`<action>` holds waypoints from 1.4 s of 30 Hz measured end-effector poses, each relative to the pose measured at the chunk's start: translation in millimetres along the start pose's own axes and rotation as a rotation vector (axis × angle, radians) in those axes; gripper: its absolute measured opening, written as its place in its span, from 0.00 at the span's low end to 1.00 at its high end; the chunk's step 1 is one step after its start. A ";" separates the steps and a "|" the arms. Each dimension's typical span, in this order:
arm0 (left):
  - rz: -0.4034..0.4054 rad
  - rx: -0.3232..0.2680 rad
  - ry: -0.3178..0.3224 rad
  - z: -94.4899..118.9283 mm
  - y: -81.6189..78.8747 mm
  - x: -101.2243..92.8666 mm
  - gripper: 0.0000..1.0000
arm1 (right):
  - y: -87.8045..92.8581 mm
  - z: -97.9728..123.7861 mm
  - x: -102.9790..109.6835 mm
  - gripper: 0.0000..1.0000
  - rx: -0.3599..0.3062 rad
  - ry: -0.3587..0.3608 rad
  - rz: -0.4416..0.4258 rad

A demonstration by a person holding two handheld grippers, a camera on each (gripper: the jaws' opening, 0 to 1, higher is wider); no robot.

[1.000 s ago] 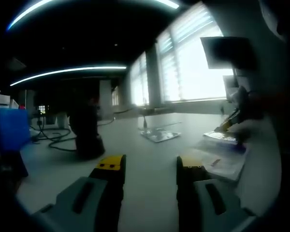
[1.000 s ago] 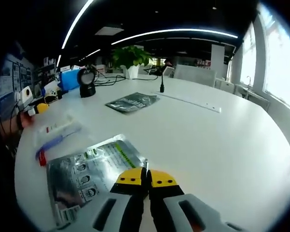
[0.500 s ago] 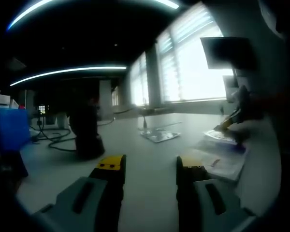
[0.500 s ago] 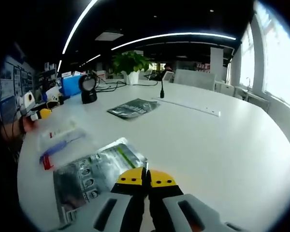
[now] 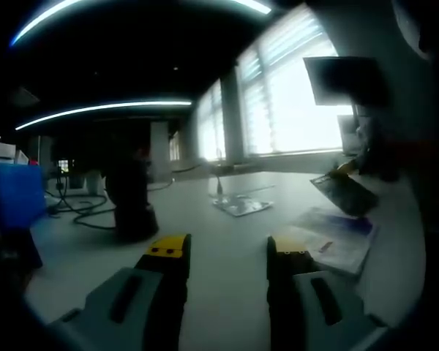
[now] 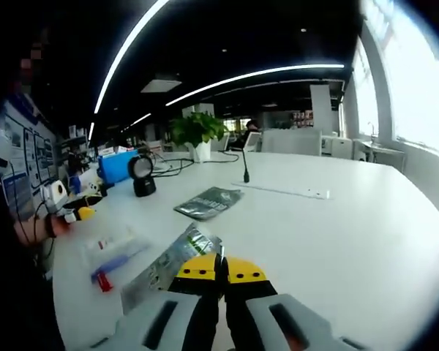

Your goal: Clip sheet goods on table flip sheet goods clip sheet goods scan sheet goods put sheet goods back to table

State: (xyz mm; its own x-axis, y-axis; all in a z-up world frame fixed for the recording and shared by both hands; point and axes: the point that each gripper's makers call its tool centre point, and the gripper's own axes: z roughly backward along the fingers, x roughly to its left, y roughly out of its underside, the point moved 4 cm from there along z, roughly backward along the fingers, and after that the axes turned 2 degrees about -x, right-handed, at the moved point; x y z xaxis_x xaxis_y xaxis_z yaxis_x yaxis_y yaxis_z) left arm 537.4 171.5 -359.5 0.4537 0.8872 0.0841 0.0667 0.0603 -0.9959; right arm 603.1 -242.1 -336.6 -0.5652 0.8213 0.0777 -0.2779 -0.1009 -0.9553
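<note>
Sheet goods (image 6: pixel 168 261): silvery packet, pinched at one edge in your right gripper (image 6: pixel 221 269), raised off the white table (image 6: pixel 336 227). Left gripper (image 5: pixel 227 252) hangs parted, gripping nothing. Turn it over slowly; keep the pinch firm.

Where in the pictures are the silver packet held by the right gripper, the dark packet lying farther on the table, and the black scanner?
silver packet (image 6: pixel 164 265), right gripper view, on its printed face left of the gripper.
dark packet (image 6: pixel 208 202), right gripper view, on the middle of its top.
black scanner (image 6: pixel 141 175), right gripper view, on its round head.
</note>
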 end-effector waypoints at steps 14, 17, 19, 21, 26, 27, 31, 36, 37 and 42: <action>0.002 -0.005 -0.002 0.4 -0.6 0.3 0.34 | -27.7 13.3 13.1 0.00 -0.094 -0.028 -0.125; 0.001 -0.006 -0.001 0.4 -1.0 0.2 0.34 | -38.4 17.2 19.4 0.00 -0.142 -0.048 -0.194; 0.003 -0.008 -0.004 0.5 -1.4 0.8 0.34 | -44.8 19.4 23.4 0.00 -0.166 -0.057 -0.214; 0.004 -0.008 -0.005 0.6 -1.5 1.1 0.34 | -50.8 20.7 26.7 0.00 -0.186 -0.059 -0.224; 0.000 -0.006 -0.004 0.8 -1.4 0.9 0.34 | -62.8 18.1 33.5 0.00 -0.261 -0.047 -0.269; 0.001 -0.007 -0.006 0.8 -1.4 1.2 0.34 | -64.3 16.9 34.6 0.00 -0.271 -0.045 -0.278; 0.000 -0.007 -0.008 0.9 -1.4 1.5 0.34 | -68.1 12.2 37.3 0.00 -0.308 -0.035 -0.306; 0.000 -0.007 -0.009 1.0 -1.3 1.7 0.34 | -75.2 9.6 42.0 0.00 -0.358 -0.048 -0.336; 0.000 -0.007 -0.009 0.9 -1.3 1.6 0.34 | -77.1 9.6 43.8 0.00 -0.369 -0.051 -0.336; 0.001 -0.009 -0.009 0.9 -1.7 1.9 0.34 | -88.6 7.7 51.2 0.00 -0.420 -0.071 -0.361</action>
State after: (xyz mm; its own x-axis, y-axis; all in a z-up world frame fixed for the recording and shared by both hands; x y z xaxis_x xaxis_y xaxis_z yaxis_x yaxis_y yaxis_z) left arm 537.3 173.5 -357.8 0.4456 0.8914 0.0827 0.0741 0.0553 -0.9957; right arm 592.7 -195.4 -245.8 -0.5463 0.7208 0.4265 -0.1387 0.4243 -0.8948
